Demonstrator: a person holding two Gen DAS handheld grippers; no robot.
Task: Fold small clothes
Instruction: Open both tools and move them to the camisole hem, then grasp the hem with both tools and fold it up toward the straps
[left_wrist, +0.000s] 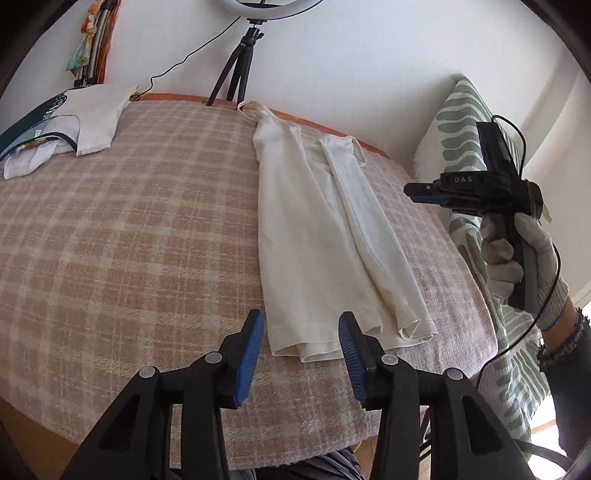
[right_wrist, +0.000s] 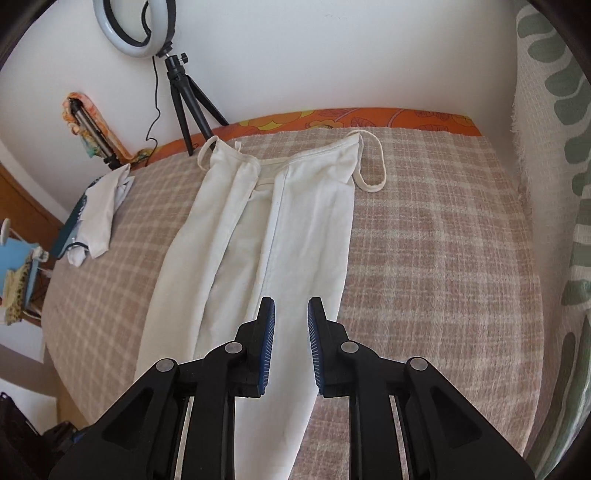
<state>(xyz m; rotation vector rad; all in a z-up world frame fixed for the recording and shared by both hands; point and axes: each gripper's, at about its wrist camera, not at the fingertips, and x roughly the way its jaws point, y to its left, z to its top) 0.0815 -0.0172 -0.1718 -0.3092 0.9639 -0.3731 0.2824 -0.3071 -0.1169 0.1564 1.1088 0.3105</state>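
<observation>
A white strappy garment (left_wrist: 325, 229) lies lengthwise on the plaid-covered table (left_wrist: 129, 229), its sides folded in toward the middle, straps at the far end. My left gripper (left_wrist: 301, 325) is open and empty, just above the garment's near hem. My right gripper (left_wrist: 417, 194) is held up in a gloved hand to the right of the garment; its jaws look close together there. In the right wrist view the right gripper (right_wrist: 291, 314) is open with a narrow gap and empty, hovering over the garment (right_wrist: 258, 229), with one strap loop (right_wrist: 373, 177) on the cloth at the right.
A pile of white and dark-printed clothes (left_wrist: 70, 125) sits at the table's far left corner. A ring light on a black tripod (left_wrist: 240, 70) stands at the far edge by the wall. A green-patterned cushion (left_wrist: 465, 122) stands at the right.
</observation>
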